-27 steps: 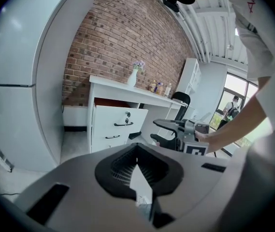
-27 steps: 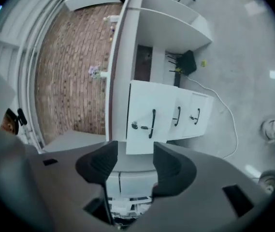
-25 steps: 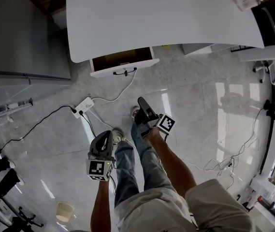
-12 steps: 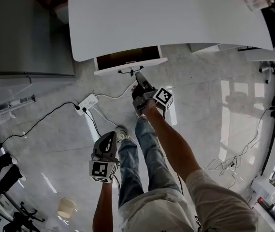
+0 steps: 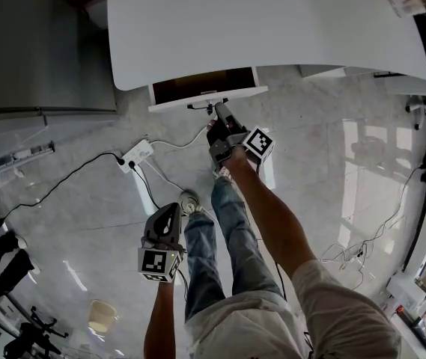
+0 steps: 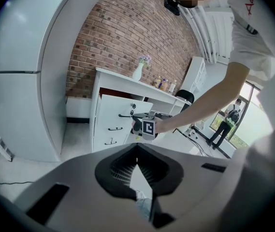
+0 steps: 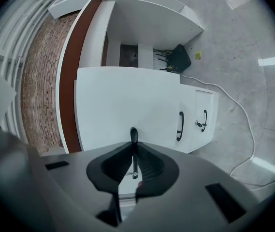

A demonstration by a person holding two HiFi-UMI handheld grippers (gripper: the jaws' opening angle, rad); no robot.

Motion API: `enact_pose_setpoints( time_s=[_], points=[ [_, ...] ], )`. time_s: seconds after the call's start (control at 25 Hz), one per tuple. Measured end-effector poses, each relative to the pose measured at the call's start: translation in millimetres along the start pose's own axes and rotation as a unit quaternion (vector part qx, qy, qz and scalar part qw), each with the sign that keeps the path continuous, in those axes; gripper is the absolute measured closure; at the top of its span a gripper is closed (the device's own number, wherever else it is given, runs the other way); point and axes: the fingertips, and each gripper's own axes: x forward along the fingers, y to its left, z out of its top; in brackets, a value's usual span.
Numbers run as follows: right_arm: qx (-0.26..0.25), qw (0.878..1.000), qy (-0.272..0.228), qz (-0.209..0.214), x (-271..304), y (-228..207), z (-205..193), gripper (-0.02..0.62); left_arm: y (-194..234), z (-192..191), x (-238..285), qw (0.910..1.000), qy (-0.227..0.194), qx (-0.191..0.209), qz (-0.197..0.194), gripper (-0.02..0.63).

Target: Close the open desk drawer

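Observation:
The white desk has its top drawer pulled out, with the brown inside showing. My right gripper reaches forward to the drawer's black handle. In the right gripper view the handle bar runs between the pads, and the jaws of my right gripper are closing onto it. From the left gripper view, the open drawer and the right gripper at its handle are visible. My left gripper hangs low by my left leg, shut and empty, with its tips meeting.
Two lower drawers with black handles sit under the open one. A power strip and cables lie on the floor left of my feet. A grey cabinet stands at the left, a cup is on the floor, and chairs stand at the right.
My right gripper has travelled forward from beside my leg to the drawer handle, and its jaws have narrowed around the bar. The left gripper has stayed where it was.

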Motion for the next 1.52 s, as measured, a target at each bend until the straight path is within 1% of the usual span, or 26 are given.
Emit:
enact_pose_setpoints(
  time_s=[0.44, 0.64, 0.88, 0.96, 1.24, 1.52],
  points=[
    [-0.006, 1.0, 0.006, -0.014, 7.1, 0.7, 1.9, 0.56, -4.3, 3.9, 4.5, 1.0, -0.005, -0.004, -0.001, 0.594],
    [0.003, 1.0, -0.011, -0.018, 33.0, 5.8, 12.3, 0.56, -8.5, 5.5, 8.6, 0.9999, -0.007, -0.01, -0.004, 0.594],
    [0.007, 1.0, -0.003, -0.027, 76.8, 18.7, 27.0, 0.561, -9.0, 3.1, 9.3, 0.9998, -0.004, -0.021, -0.002, 0.594],
    [0.006, 0.999, -0.001, -0.04, 85.0, 20.9, 30.7, 0.56, -8.2, 5.3, 9.9, 0.9997, -0.007, -0.022, -0.002, 0.594],
    [0.01, 0.999, -0.007, -0.039, 86.0, 19.8, 33.3, 0.56, -7.5, 17.5, 12.5, 0.9997, -0.017, -0.018, -0.002, 0.594],
    [-0.004, 0.999, -0.004, -0.042, 86.8, 16.2, 33.4, 0.56, -8.7, 11.6, 8.6, 0.9997, -0.012, -0.023, 0.0, 0.594]
  ],
)
